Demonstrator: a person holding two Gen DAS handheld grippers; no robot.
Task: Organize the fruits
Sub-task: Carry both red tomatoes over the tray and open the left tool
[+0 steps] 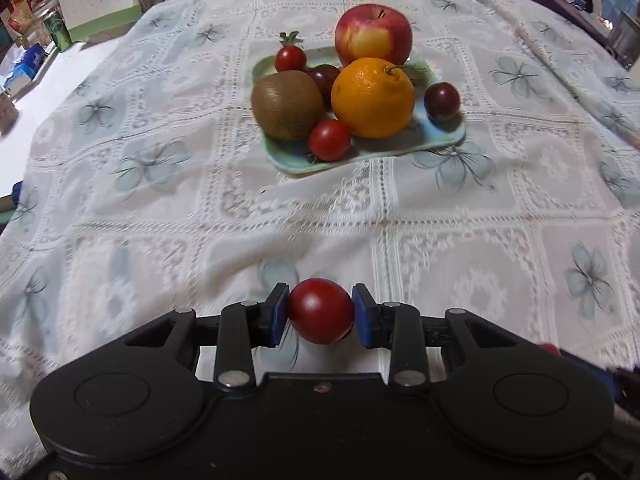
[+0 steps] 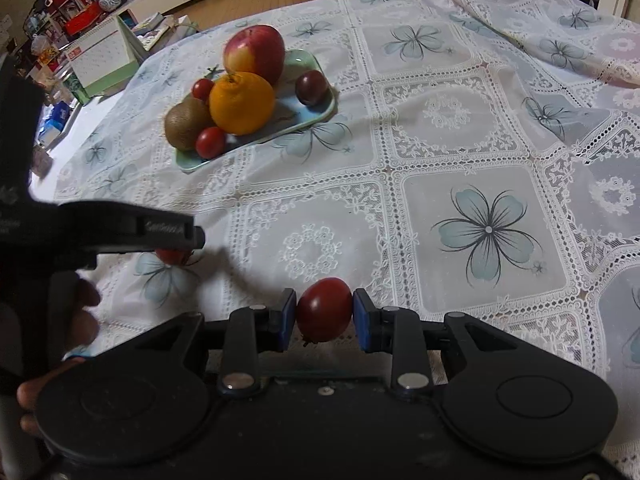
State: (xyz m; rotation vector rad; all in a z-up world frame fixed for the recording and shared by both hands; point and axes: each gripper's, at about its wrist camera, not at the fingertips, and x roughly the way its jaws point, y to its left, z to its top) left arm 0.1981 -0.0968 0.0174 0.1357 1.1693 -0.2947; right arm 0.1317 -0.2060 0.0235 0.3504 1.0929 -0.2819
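My left gripper is shut on a red cherry tomato, its blue pads pressing both sides just above the lace tablecloth. My right gripper is shut on a darker red tomato. Farther back stands a pale green plate. It holds an apple, an orange, a kiwi, two red tomatoes and two dark round fruits. In the right wrist view one of the left gripper's fingers shows at the left, with its tomato partly hidden beneath it.
A desk calendar stands at the table's far left, with boxes and clutter beside it. A person's hand grips the left tool's handle. The cloth bunches into folds at the far right.
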